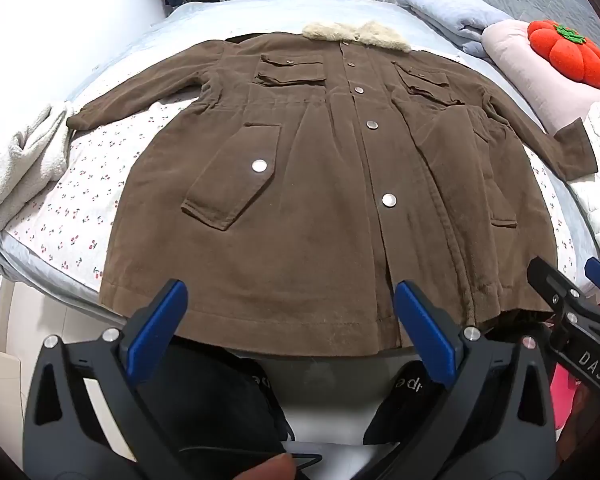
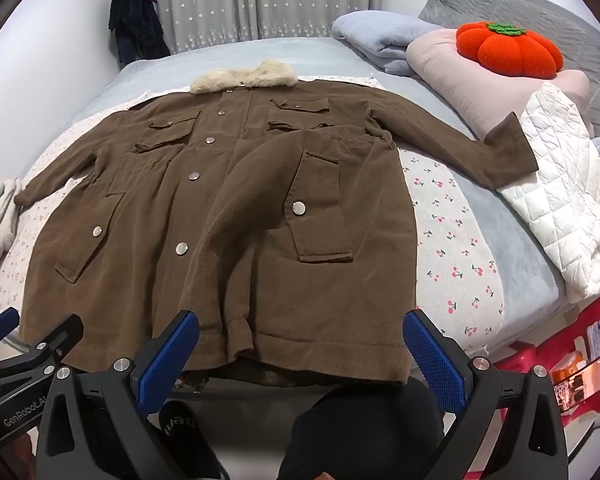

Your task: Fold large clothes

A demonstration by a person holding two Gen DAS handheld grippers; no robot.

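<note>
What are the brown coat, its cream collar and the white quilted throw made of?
Brown coat: matte, softly napped woven cloth, maybe brushed cotton or fine corduroy; shiny metal-looking snaps. Cream collar: shaggy pile, probably faux fur. White quilted throw: smooth padded fabric, diamond stitching, likely synthetic.

The coat (image 1: 320, 200) lies flat on the bed (image 1: 236, 12), hem at the near edge, collar (image 1: 356, 34) at the far end, sleeves spread left and right. A crumpled towel (image 1: 20, 168) sits by the left cuff. Far right, a pumpkin cushion (image 1: 568, 54) rests on a pillow (image 1: 540, 92), with a folded blanket (image 1: 448, 12) behind it and a quilted cover (image 2: 560, 200) under the right cuff. Both grippers, left gripper (image 1: 290, 320) and right gripper (image 2: 300, 344), hang over the hem.
</note>
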